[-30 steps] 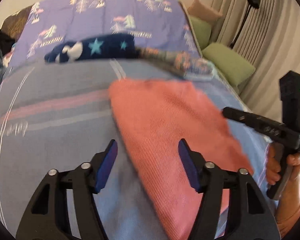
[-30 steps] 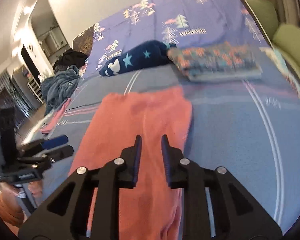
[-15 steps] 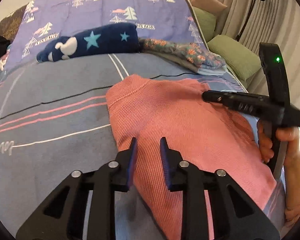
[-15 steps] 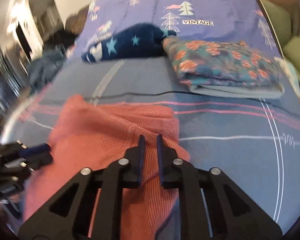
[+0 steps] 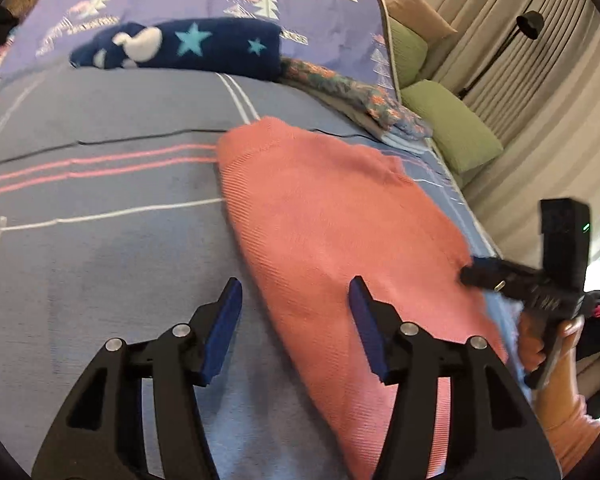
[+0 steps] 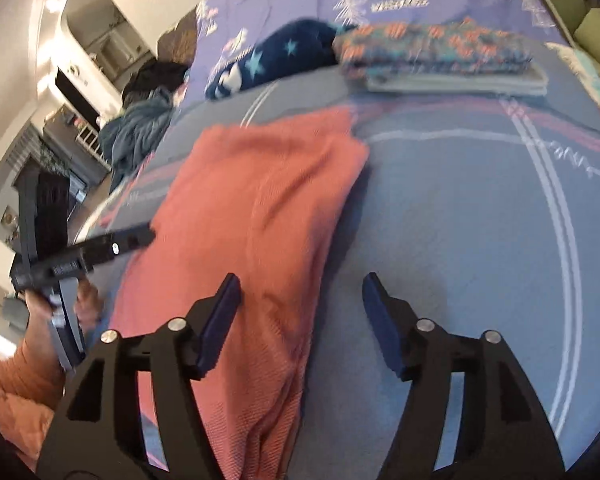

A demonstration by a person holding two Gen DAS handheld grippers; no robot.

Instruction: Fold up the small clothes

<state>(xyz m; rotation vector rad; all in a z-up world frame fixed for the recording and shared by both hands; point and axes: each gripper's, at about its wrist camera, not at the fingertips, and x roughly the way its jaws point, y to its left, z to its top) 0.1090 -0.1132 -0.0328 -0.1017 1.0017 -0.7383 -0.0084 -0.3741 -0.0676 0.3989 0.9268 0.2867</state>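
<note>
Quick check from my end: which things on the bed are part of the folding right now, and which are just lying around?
In the job:
- pink garment, flat on the bed
- left tongs, open
- right tongs, open

Lying about:
- navy star blanket
- folded floral cloth
- green cushions
- floor lamp
- blue-grey clothes heap

The salmon garment (image 5: 340, 232) is ribbed, matt knit cloth. The bedspread (image 5: 100, 264) looks smooth woven fabric. The left gripper (image 5: 296, 320) is matt black plastic with blue pads (image 5: 224, 324).
</note>
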